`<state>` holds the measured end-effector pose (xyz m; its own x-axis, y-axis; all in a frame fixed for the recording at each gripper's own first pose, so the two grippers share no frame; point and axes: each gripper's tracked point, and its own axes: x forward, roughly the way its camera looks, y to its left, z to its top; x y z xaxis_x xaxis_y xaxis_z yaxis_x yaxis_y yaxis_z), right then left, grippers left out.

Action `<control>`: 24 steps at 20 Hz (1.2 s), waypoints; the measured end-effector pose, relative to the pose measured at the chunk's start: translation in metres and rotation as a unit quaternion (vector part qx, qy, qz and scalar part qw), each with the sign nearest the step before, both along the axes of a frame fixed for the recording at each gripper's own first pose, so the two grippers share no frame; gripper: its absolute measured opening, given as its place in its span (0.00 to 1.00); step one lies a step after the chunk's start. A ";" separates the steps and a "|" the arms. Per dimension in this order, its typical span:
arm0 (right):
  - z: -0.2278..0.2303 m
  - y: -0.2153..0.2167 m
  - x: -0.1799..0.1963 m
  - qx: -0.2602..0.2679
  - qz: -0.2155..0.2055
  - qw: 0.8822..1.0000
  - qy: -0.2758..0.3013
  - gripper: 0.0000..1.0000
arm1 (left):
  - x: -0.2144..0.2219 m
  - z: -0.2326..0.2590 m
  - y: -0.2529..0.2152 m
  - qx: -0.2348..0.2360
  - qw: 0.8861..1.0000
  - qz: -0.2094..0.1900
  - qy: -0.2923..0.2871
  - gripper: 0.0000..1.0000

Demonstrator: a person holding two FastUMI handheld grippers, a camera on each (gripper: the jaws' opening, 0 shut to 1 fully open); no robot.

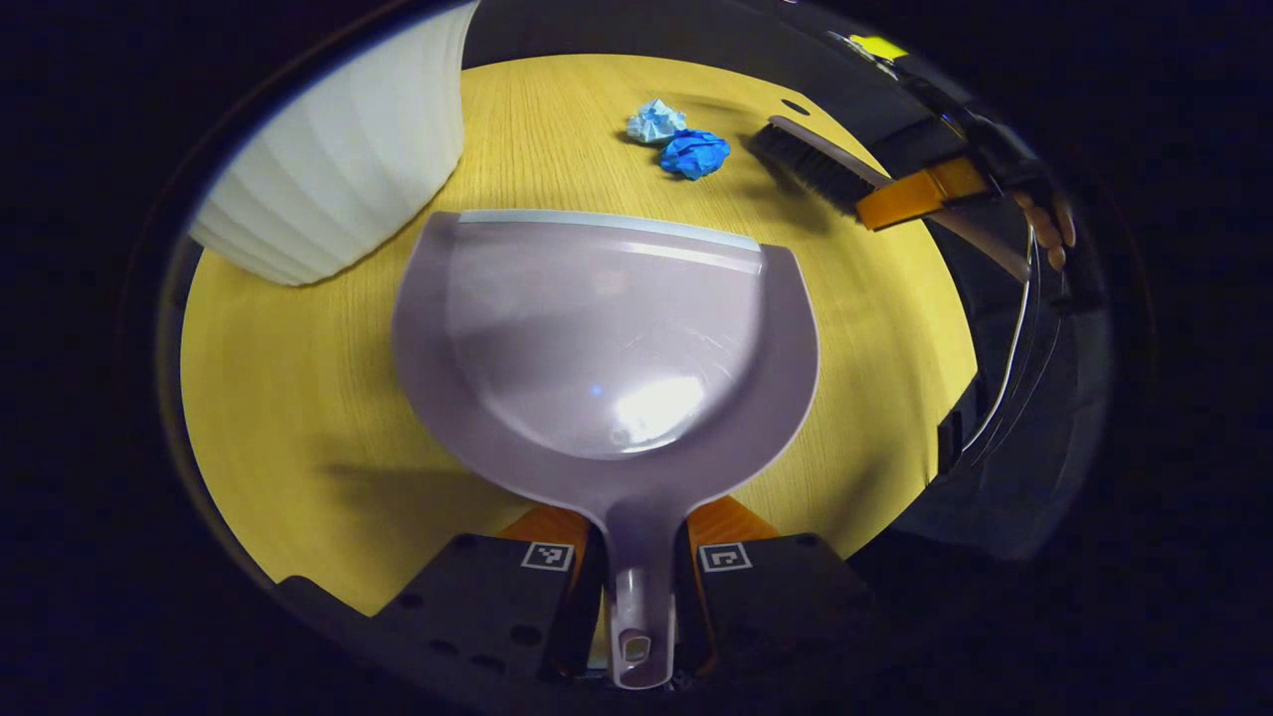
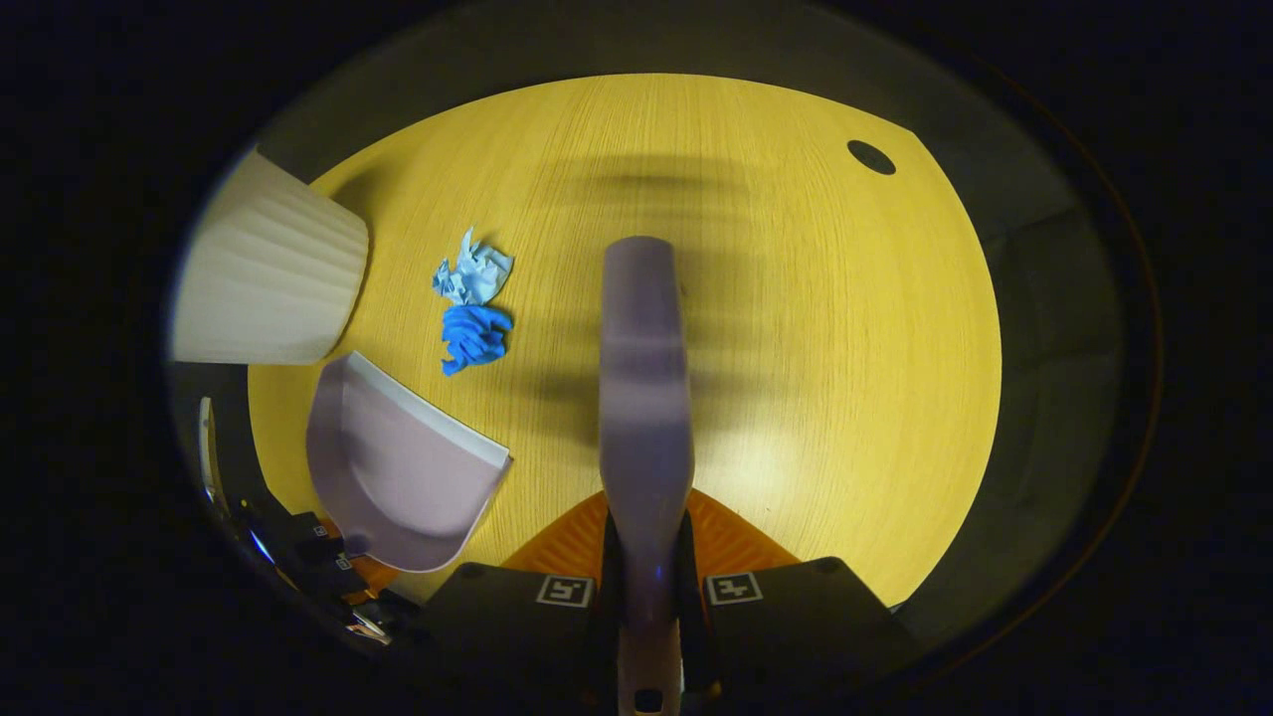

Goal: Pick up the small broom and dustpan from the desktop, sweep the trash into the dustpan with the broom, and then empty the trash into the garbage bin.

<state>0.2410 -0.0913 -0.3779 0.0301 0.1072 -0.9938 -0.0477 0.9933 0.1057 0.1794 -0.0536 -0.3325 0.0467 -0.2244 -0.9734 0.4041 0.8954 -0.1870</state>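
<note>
In the left gripper view, the left gripper pinches the dustpan by its handle at centre; two paper wads lie upper centre, the bin upper left. In the right gripper view, the right gripper clamps the broom at centre; the dustpan sits lower left.

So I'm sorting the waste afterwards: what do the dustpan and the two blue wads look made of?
Dustpan: looks like glossy moulded plastic, given the bright glare on its smooth surface. Wads: probably crumpled paper or tissue, matte with sharp creases; can't say which.
</note>
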 end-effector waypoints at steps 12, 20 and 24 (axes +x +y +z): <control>-0.012 0.010 0.091 0.025 -0.005 1.000 0.011 0.26 | 0.063 0.008 0.032 0.060 0.988 -0.141 0.014 0.30; -0.028 0.033 0.031 0.003 0.230 0.972 0.049 0.26 | 0.096 0.009 0.051 0.081 0.967 -0.240 0.010 0.29; -0.025 0.050 0.017 0.021 0.305 0.950 0.055 0.26 | 0.094 0.006 0.052 0.079 0.964 -0.252 -0.001 0.29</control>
<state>0.2579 -0.0417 -0.4031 -0.1548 0.1105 -0.9817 -0.5997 0.7792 0.1823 0.2730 -0.0014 -0.3260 -0.0272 -0.0675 -0.9974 0.7963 0.6017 -0.0624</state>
